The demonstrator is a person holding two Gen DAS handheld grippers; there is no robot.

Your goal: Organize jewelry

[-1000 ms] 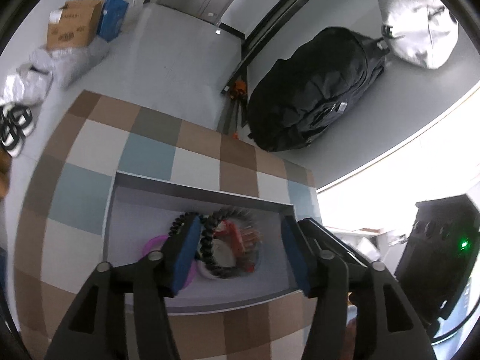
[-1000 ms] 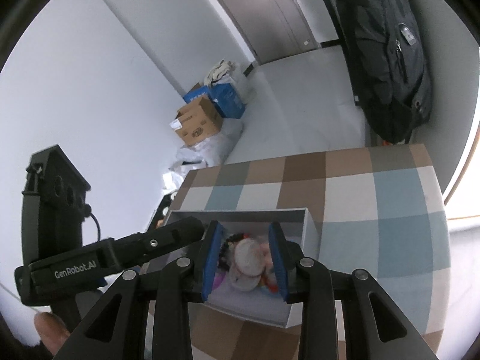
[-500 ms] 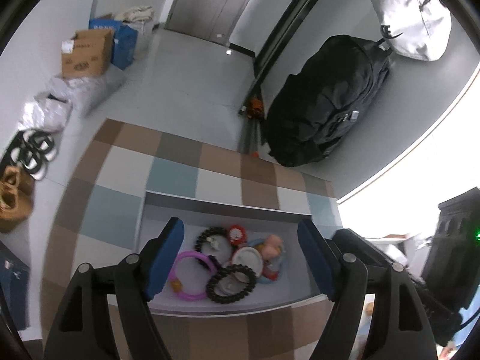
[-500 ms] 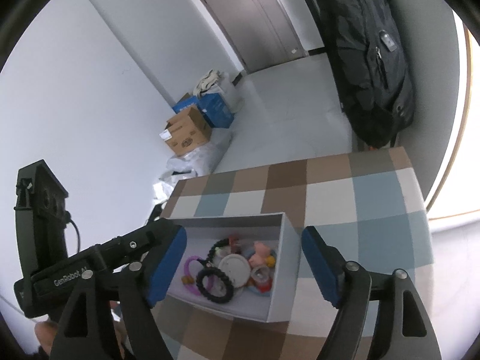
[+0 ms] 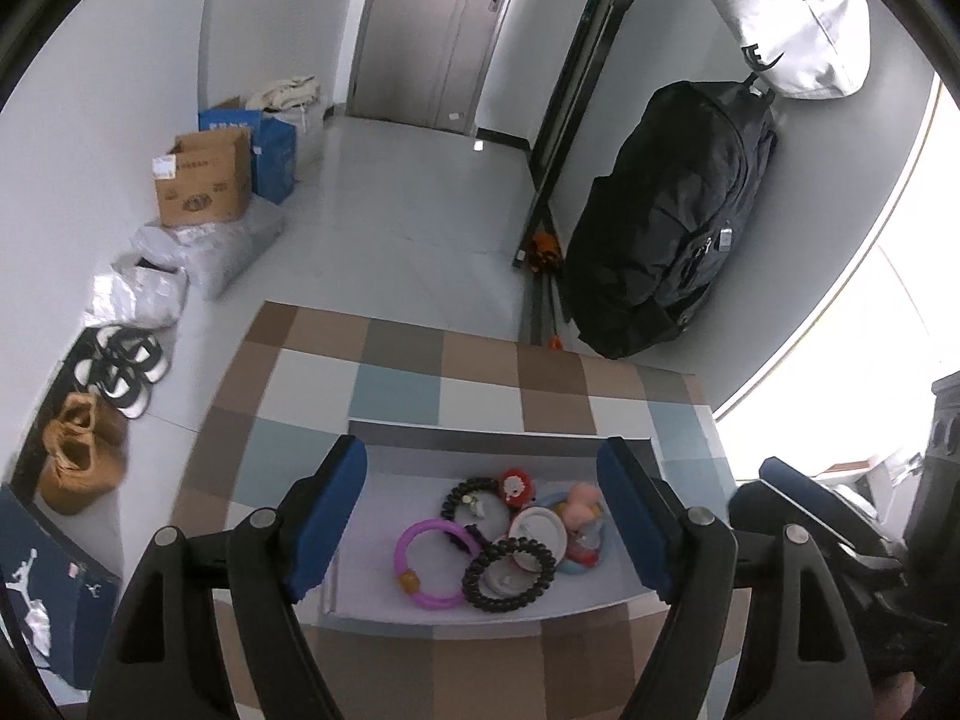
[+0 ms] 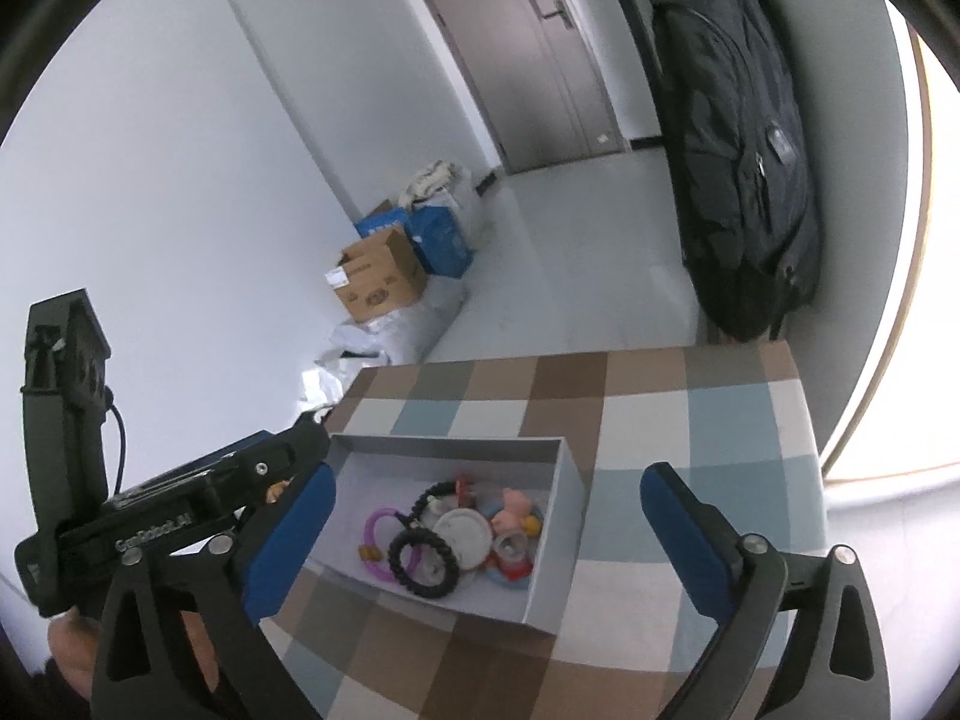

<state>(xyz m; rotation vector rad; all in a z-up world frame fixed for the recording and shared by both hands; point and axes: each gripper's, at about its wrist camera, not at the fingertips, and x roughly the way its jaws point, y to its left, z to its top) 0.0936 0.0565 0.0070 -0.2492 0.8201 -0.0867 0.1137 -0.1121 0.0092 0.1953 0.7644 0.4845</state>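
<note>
Both tongs hang empty over the box [image 5: 372, 540] of jewelry [image 5: 510, 546] (left [image 5: 483, 519] wide apart, right [image 6: 486, 540] opening wider).

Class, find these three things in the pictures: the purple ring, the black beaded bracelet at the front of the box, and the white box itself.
purple ring [image 5: 403, 546], left wrist view, on its left arc.
black beaded bracelet [image 5: 474, 570], left wrist view, on its left beads.
white box [image 6: 555, 552], right wrist view, on its right wall.

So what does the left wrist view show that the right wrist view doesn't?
Only the left wrist view: shoes on the floor and a white bag hanging above the backpack.
Only the right wrist view: the left gripper's body, side-on.
Both: the white box of jewelry on the checkered cloth, cardboard box, black backpack, door.
</note>
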